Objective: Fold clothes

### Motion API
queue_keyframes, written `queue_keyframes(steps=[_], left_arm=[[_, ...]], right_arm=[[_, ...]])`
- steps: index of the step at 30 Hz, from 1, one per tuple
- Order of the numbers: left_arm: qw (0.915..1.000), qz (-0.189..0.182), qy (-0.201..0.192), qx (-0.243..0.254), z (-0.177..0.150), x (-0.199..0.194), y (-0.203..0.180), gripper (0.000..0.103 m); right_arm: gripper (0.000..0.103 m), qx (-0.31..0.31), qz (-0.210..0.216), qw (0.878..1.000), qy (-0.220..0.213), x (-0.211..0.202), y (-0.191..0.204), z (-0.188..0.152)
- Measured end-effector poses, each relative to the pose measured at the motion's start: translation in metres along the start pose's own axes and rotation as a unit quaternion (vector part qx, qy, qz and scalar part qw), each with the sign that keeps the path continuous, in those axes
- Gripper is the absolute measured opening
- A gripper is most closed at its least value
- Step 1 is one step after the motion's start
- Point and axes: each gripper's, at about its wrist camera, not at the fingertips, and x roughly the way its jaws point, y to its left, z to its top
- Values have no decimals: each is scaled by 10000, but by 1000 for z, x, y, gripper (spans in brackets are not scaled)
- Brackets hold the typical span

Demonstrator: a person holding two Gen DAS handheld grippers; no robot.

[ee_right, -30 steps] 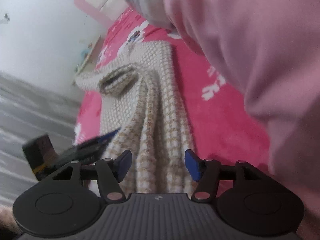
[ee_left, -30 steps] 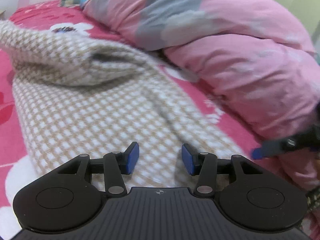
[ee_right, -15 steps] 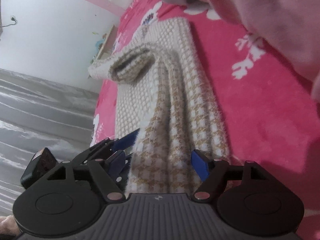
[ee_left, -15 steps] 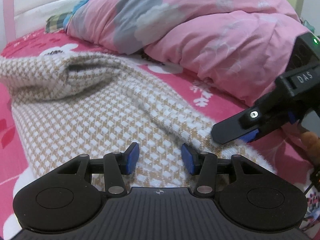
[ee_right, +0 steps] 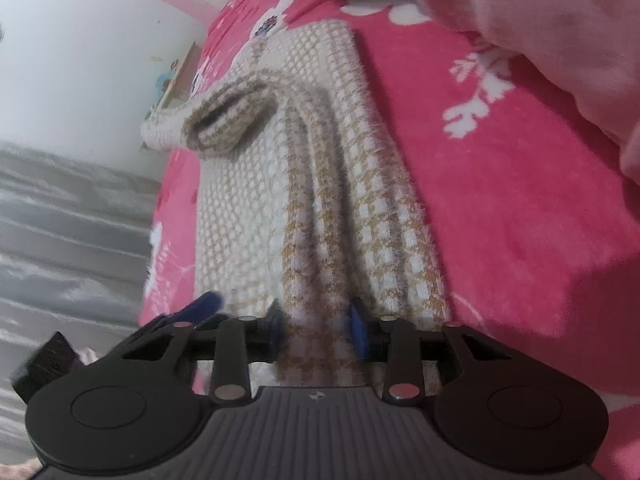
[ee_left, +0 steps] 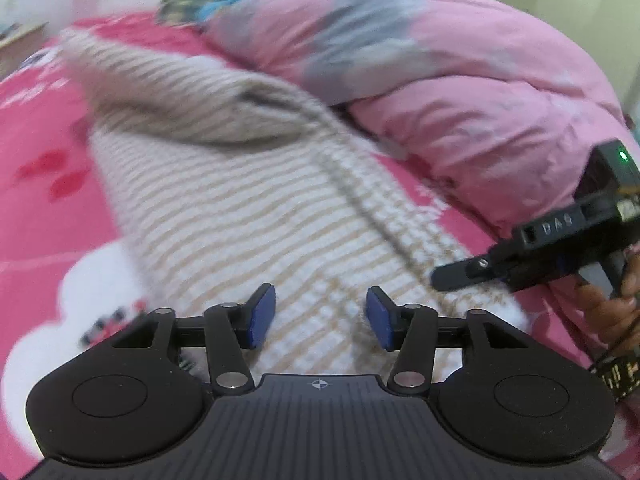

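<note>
The sweater (ee_right: 320,184) lies lengthwise on the bed (ee_right: 500,220), one sleeve doubled over its middle. The right claw (ee_right: 316,330) pinches the near hem; the left claw (ee_left: 320,316) hovers spread above it. Likely a hem fold: grip, then lift together.

A knitted sweater (ee_left: 248,216) lies lengthwise on the bed (ee_left: 48,200), with a heaped duvet (ee_left: 460,92) to its right. My left tongs (ee_left: 320,322) hover above its near hem; my right tongs (ee_right: 316,330) straddle the hem's right corner. A sleeve (ee_right: 228,120) lies folded across the far end.
</note>
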Motion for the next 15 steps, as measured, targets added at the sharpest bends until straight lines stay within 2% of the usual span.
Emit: queue_keyframes(steps=[2, 5, 11, 15], left_arm=[[10000, 46, 45, -68, -6, -9, 5, 51], [9999, 97, 108, 81, -12, -16, 3, 51], [9983, 177, 118, 537, -19, -8, -14, 52], [9966, 210, 94, 789, -21, 0, -22, 55]], right_arm=[[23, -236, -4, 9997, -47, -4, 7, -2], [22, -498, 319, 9978, -309, -29, 15, -9], [21, -93, 34, 9997, -223, -27, -19, -25], [21, -331, -101, 9989, -324, -30, -15, -24]])
